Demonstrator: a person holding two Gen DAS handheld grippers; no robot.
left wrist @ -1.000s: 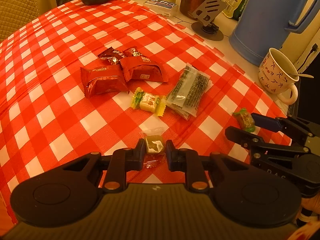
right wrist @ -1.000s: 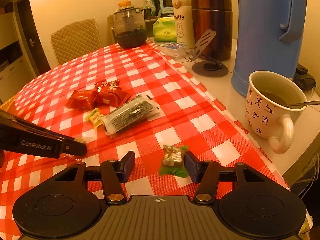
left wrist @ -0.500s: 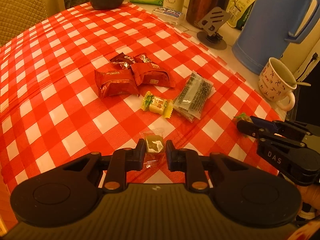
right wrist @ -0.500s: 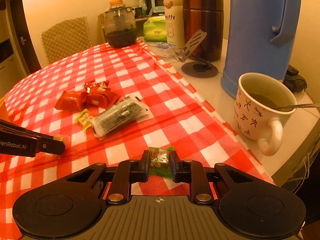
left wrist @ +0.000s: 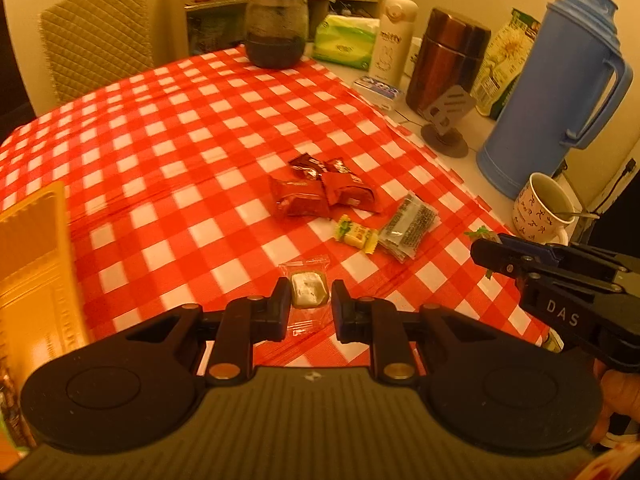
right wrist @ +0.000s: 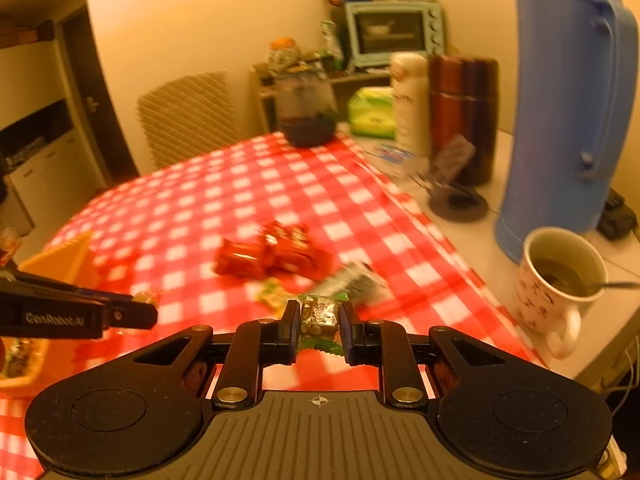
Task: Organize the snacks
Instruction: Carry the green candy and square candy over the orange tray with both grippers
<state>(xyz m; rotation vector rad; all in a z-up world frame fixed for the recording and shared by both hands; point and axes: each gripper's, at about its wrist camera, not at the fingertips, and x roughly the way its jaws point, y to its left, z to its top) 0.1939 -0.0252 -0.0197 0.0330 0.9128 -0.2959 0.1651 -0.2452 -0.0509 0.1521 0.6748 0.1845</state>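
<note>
Above the checked desk [left wrist: 168, 208] both candies now ride lifted; the right gripper [right wrist: 319, 322] has clamped the green-wrapped candy [right wrist: 318, 314]; the left gripper [left wrist: 310, 300] pinches its clear-wrapped candy [left wrist: 307, 289]; the orange tray [left wrist: 32, 264] likely comes next.

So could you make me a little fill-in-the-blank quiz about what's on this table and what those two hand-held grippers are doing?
1. The left hand-held gripper is shut on a pale candy in a ____ wrapper.
2. The right hand-held gripper is shut on a candy whose wrapper is ____.
3. The mug beside the blue thermos has a ____ resting in it.
4. The tablecloth is checked in white and ____.

Missing words: clear; green; spoon; red
</note>
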